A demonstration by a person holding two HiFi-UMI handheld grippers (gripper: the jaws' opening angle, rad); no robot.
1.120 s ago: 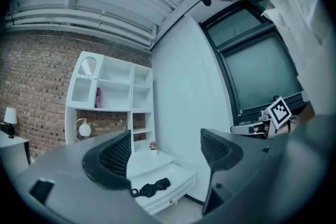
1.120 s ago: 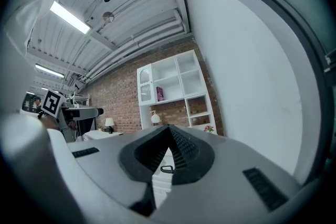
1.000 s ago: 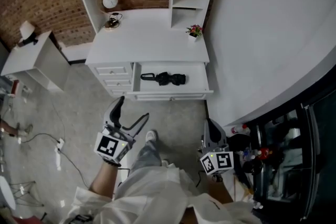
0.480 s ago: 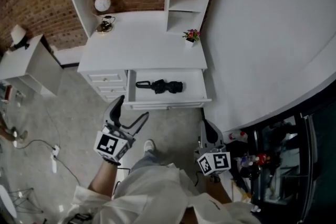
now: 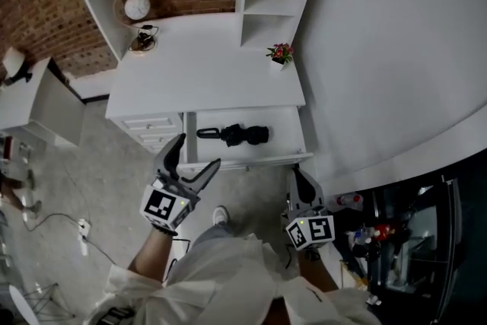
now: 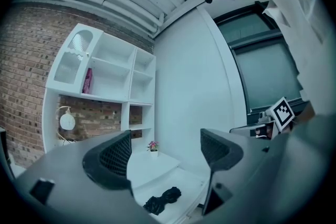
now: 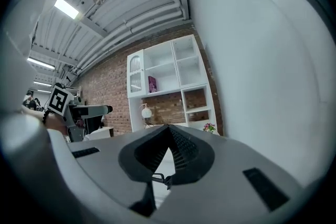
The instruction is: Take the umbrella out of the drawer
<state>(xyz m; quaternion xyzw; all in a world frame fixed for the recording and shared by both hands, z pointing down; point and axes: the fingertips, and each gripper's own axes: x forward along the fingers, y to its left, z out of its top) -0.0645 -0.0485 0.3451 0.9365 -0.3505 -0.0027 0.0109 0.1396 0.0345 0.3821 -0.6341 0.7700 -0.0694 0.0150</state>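
A folded black umbrella (image 5: pixel 242 135) lies in the open white drawer (image 5: pixel 288 139) under the desk top, strap loop pointing left. My left gripper (image 5: pixel 198 151) is open with nothing between its jaws, just in front of the drawer's left front corner. In the left gripper view the umbrella (image 6: pixel 164 200) shows low between the spread jaws of that gripper (image 6: pixel 165 147). My right gripper (image 5: pixel 298 173) is shut and empty, below the drawer's right front corner. In the right gripper view, the right gripper's (image 7: pixel 169 128) jaw tips meet.
The white desk (image 5: pixel 213 72) carries a hutch of shelves, a globe lamp (image 5: pixel 137 7) and a small flower pot (image 5: pixel 281 54). A stack of small drawers (image 5: pixel 148 124) sits left of the open one. A dark cabinet (image 5: pixel 411 232) stands at right, and cables (image 5: pixel 80 224) lie on the floor.
The desk and open drawer have come closer to both grippers. The left gripper has risen toward the drawer's front edge, still open. The right gripper stays shut.
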